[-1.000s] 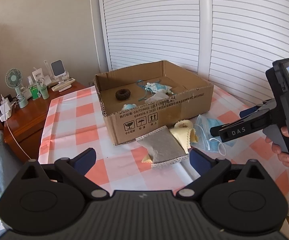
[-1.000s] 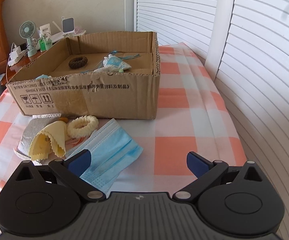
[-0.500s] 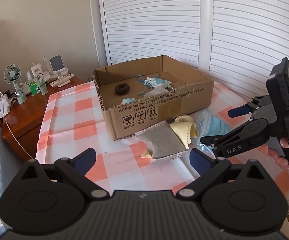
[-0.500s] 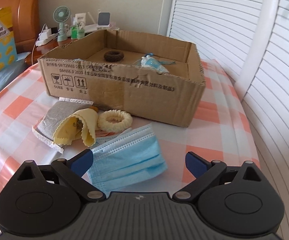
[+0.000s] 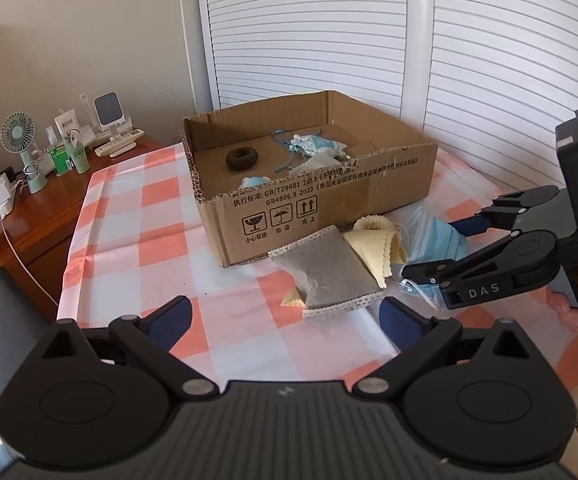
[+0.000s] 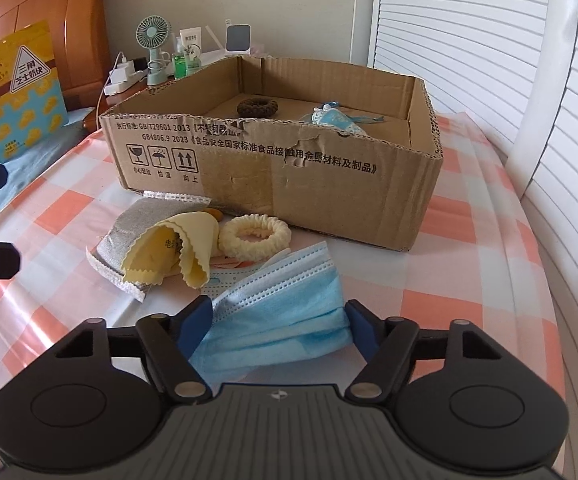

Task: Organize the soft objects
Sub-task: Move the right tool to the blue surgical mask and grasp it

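- Your right tongs (image 6: pixel 279 318) are closing around the blue face mask (image 6: pixel 277 304); the mask is lying between the two blue pads, which are at its edges, though I cannot tell that they are squeezing it yet.
- Your left tongs (image 5: pixel 285 316) are hovering spread wide over the checked table (image 5: pixel 225 280), holding nothing.
- You are picking up the mask, I judge; next you are needing to finish the pinch, lift clear and carry it over the near wall into the cardboard box (image 6: pixel 329 184).
- The mask is lying on the table in front of the box, just beside the cream scrunchie (image 6: pixel 254 236), the yellow cloth (image 6: pixel 181 248) and the grey pouch (image 5: pixel 325 268).
- The box is showing "GB/T29601 2013" and "GB4806.9 2023" plus Chinese print and handling symbols; your right tool is reading "DAS" in the left view.
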